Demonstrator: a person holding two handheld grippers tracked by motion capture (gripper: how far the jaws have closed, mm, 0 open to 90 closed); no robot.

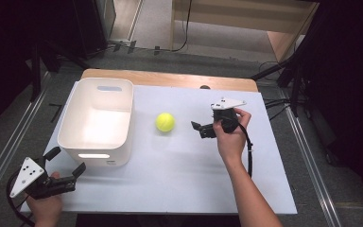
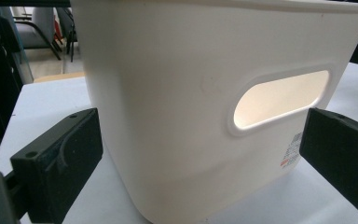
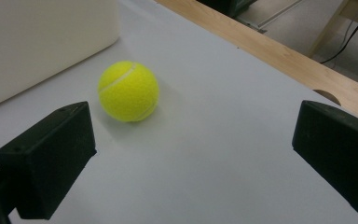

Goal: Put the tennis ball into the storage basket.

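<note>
Beside tennis ball (image 1: 165,122), right gripper (image 1: 198,128) spread wide, ball untouched

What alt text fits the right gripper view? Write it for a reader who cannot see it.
A yellow tennis ball rests on a white table, ahead of the open right tongs, whose two black jaws stand wide apart and touch nothing. A white bin stands beyond the ball, and the table's wooden edge runs across the far side.
</note>
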